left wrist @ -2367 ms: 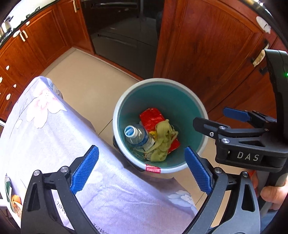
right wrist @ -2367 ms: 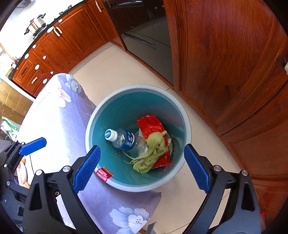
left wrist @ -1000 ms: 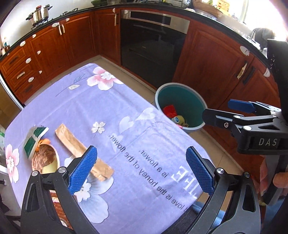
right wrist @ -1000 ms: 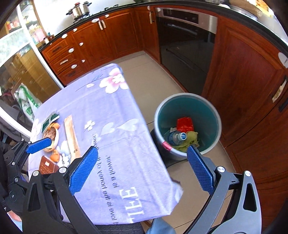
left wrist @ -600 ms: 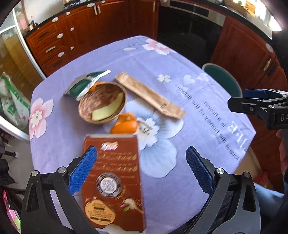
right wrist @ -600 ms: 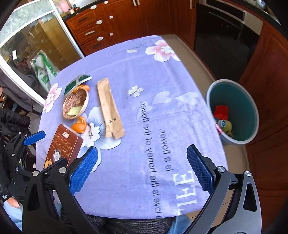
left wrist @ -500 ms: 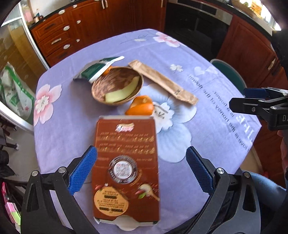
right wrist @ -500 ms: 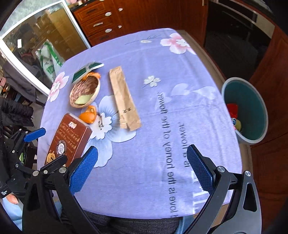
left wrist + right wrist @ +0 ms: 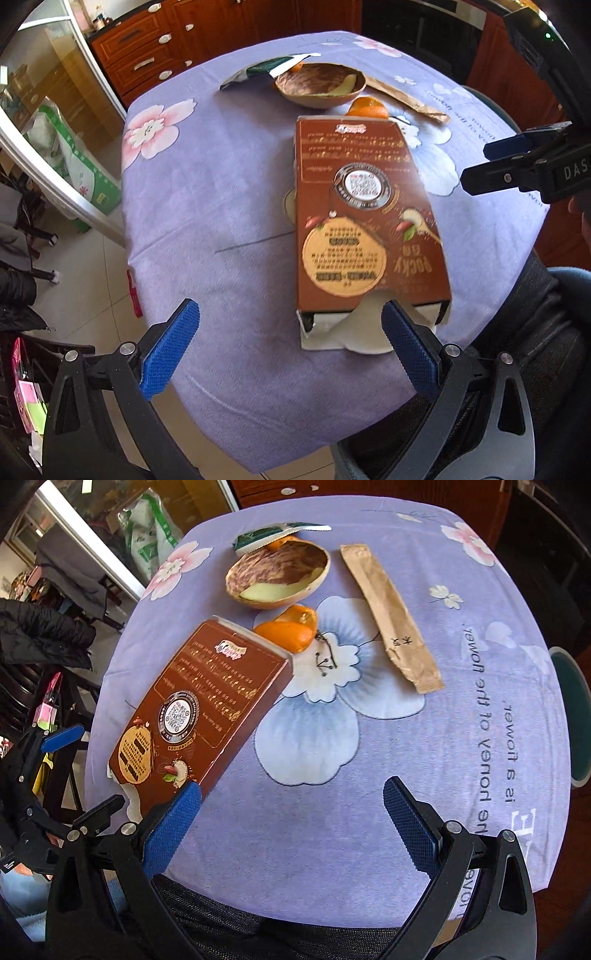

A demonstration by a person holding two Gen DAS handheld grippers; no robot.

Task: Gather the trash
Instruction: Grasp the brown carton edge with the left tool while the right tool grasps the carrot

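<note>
A brown snack box [image 9: 365, 221] lies flat on the purple flowered tablecloth [image 9: 221, 184], its torn open end toward me. My left gripper [image 9: 290, 347] is open just short of that end, its right pad beside the torn flap. The right gripper [image 9: 291, 827] is open too, with its left pad near the box [image 9: 199, 709] corner. Beyond the box lie an orange peel [image 9: 290, 629], a brown shell-like bowl [image 9: 277, 576], a green-white packet [image 9: 273, 535] and a long brown paper sleeve [image 9: 391, 616]. The teal bin [image 9: 574, 709] shows past the table's right edge.
Wooden cabinets [image 9: 147, 55] and a dark oven stand behind the table. A glass door and a green-white bag [image 9: 74, 162] are on the left, with a black jacket [image 9: 40, 631] on a chair. A person's dark-clad legs [image 9: 535, 332] sit at the near table edge.
Both views have swung away from over the bin, back across the table to the trash at its near left. The brown box is now close in front of the left gripper. Both grippers stay open.
</note>
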